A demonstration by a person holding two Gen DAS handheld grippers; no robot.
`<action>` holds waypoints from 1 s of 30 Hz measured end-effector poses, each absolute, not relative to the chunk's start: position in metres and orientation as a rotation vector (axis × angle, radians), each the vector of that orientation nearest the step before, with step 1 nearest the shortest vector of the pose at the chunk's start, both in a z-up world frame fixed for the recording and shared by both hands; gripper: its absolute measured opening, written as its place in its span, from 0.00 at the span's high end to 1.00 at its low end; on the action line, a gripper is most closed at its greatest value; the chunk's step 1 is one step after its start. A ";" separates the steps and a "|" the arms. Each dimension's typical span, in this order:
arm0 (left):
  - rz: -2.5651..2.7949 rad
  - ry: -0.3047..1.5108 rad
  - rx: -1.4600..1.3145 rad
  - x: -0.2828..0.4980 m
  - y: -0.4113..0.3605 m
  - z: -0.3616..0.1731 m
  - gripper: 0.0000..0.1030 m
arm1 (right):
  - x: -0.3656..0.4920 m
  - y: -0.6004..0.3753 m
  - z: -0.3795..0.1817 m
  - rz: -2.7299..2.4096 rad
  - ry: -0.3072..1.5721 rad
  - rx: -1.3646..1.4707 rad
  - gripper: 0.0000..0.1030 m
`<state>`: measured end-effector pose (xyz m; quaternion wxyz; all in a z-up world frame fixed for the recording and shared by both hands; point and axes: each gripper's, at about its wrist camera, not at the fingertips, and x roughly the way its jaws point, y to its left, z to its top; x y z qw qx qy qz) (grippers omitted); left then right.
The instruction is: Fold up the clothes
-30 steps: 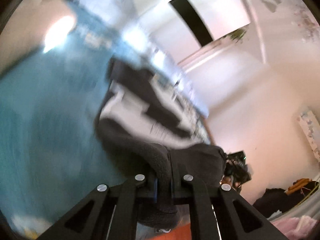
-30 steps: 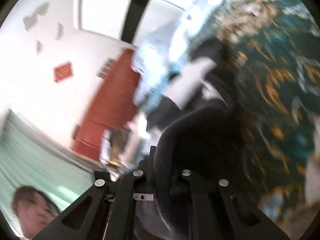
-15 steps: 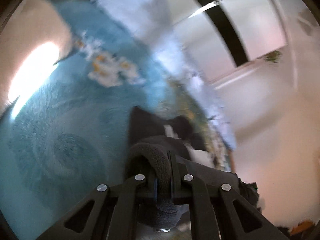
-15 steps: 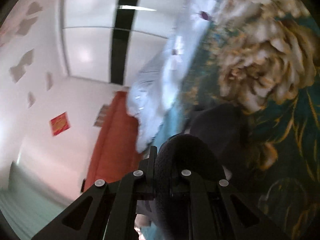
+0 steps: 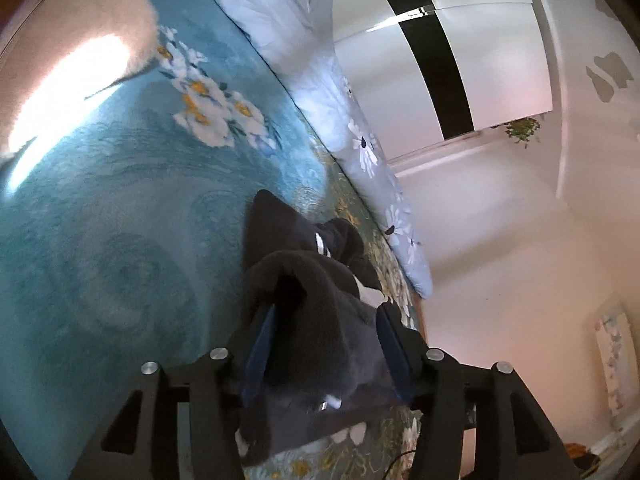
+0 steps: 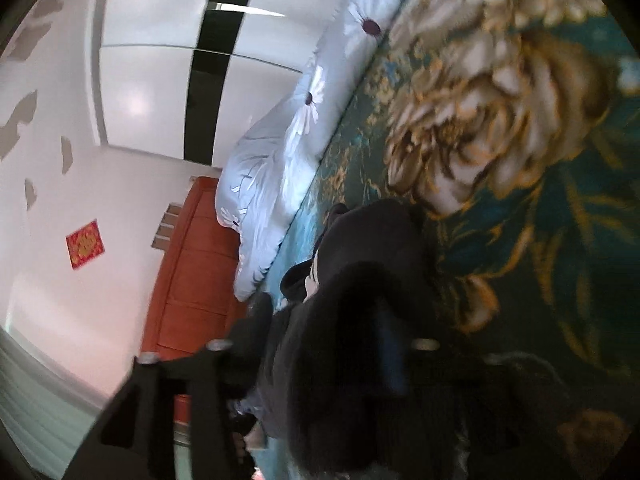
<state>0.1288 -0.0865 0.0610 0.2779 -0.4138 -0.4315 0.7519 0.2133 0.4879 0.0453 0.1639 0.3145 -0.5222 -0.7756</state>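
A dark fleece garment with white patches lies bunched on the teal floral bedspread. In the left wrist view my left gripper is open, its blue pads spread to either side of a fold of the cloth that drapes loosely between them. The right wrist view shows the same dark garment on the bedspread's big gold flowers. My right gripper is open too, fingers wide apart, with a hump of fabric lying between them and hiding much of the right finger.
A pale blue daisy-print quilt is heaped along the bed's far side, also seen as the quilt on the right camera. Behind it stand a white wardrobe with a black stripe and an orange-red wooden headboard.
Both grippers were shut on the garment and carried it down onto the bed. Now both have spread open, and the cloth rests slack between the fingers.
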 end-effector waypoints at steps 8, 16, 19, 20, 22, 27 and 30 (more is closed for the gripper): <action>2.017 -1.088 -1.187 0.136 -0.079 0.068 0.49 | 0.239 0.472 0.062 -2.239 -1.319 0.953 0.45; 2.090 -0.951 -1.198 0.139 -0.073 0.089 0.78 | 0.240 0.455 0.075 -2.287 -1.204 1.017 0.79; 2.093 -0.975 -1.112 0.134 -0.076 0.106 0.78 | 0.236 0.457 0.084 -2.200 -1.253 0.920 0.80; 2.082 -1.000 -1.086 0.131 -0.077 0.110 0.78 | 0.232 0.460 0.086 -2.166 -1.283 0.877 0.80; 2.048 -1.080 -1.047 0.117 -0.080 0.114 0.78 | 0.221 0.468 0.093 -2.133 -1.341 0.790 0.80; 2.014 -1.237 -1.116 0.080 -0.082 0.093 0.78 | 0.177 0.490 0.080 -2.109 -1.549 0.729 0.80; 1.973 -1.348 -1.175 0.065 -0.084 0.067 0.75 | 0.152 0.490 0.058 -2.126 -1.624 0.812 0.80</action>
